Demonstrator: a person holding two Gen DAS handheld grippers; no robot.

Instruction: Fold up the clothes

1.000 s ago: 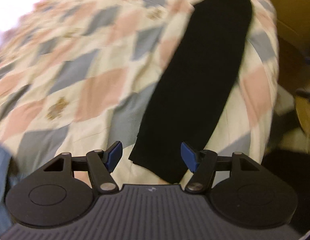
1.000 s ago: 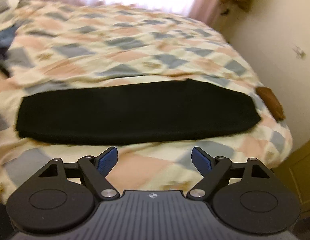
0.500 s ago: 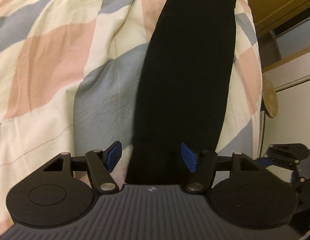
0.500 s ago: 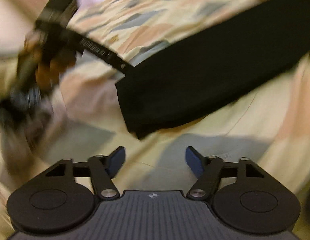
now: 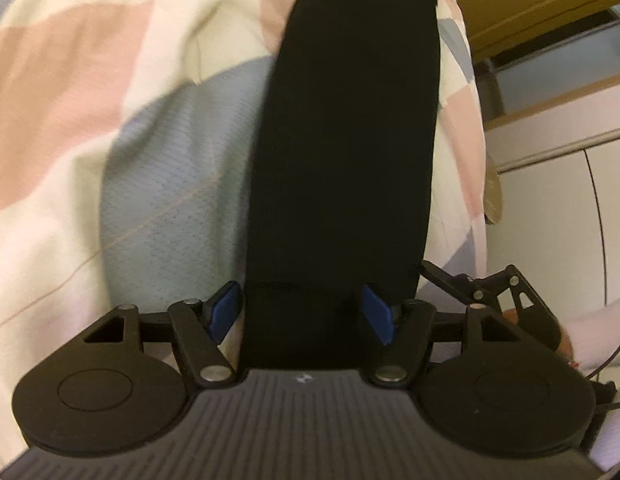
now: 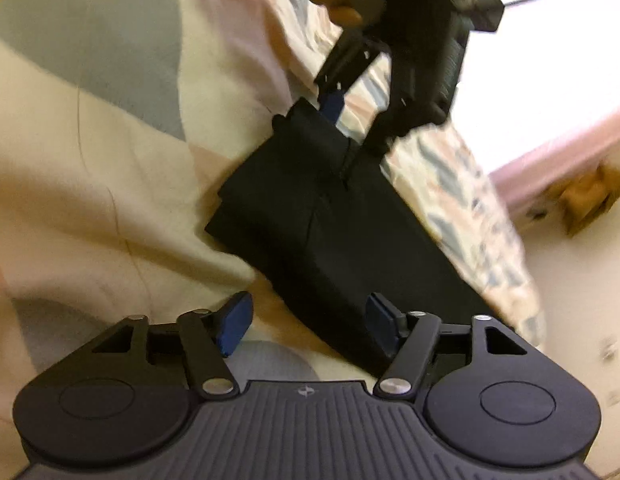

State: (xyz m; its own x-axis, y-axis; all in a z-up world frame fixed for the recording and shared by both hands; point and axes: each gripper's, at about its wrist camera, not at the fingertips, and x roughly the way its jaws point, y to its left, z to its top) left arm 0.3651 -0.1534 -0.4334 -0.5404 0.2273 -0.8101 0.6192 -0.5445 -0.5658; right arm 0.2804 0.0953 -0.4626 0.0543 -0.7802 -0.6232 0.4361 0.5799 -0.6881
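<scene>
No readable words, numbers or brand names appear in either view. The only mark is a small pale round emblem on the ribbed grey housing of the left hand-held gripper (image 5: 303,310) and the same on the right hand-held gripper (image 6: 309,322), too small to make out.

Home bedroom: patchwork quilt (image 5: 110,128) over bed, pink curtain (image 6: 558,152) at window.
</scene>
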